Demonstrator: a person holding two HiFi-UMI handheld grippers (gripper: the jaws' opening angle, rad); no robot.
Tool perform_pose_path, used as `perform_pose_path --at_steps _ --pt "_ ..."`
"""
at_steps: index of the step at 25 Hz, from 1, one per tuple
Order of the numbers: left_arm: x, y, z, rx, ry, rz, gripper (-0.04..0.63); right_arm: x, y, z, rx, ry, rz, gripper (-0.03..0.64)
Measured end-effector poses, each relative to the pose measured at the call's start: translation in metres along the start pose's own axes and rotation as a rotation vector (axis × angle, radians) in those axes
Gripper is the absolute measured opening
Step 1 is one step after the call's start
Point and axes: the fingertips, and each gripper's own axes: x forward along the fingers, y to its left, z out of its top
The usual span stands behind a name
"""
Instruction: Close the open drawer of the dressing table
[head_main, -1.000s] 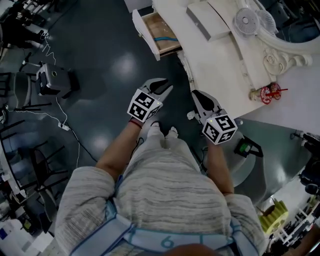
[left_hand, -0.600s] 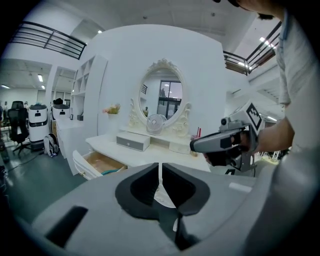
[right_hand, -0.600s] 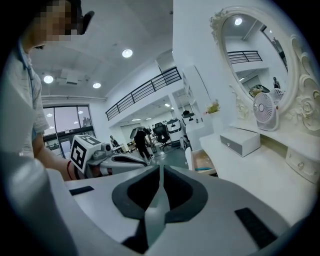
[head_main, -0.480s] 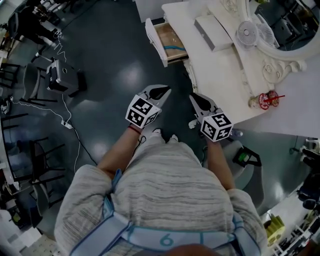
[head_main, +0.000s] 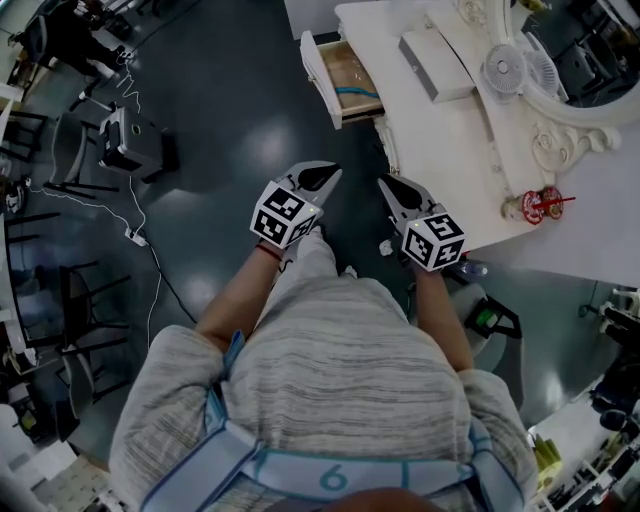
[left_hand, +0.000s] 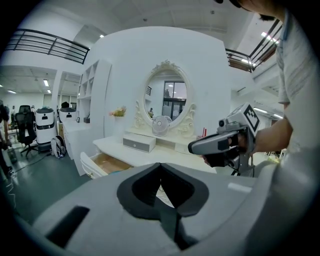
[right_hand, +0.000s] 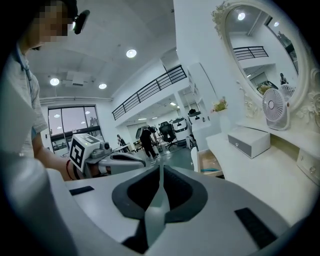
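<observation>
Drawer (head_main: 352, 70) work starts at the hands: left gripper (head_main: 322, 178) and right gripper (head_main: 393, 190) are both closed, empty, well short of it. It juts open from the dressing table (head_main: 430, 140) at its far corner, perhaps a blue cord (head_main: 352, 92) inside; push its front panel (head_main: 318, 75) squarely with closed tips.

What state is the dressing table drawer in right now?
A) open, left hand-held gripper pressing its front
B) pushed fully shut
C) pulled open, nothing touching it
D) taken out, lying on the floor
C: the drawer stands pulled out of the dressing table, and the left hand-held gripper and right hand-held gripper both hang well short of it.
</observation>
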Motion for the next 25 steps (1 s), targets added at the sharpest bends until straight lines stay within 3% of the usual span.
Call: perform_pose_path --at_steps 9,25 --pt "0.029 0.073 -0.004 -0.024 0.014 -0.004 0.014 0.055 -0.031 0.013 0.022 0.017 -0.031 0.012" --pt "0.085 0.249 -0.010 -0.018 0.100 -0.051 0.015 0.185 -0.077 0.048 0.079 0.029 -0.129 0.012"
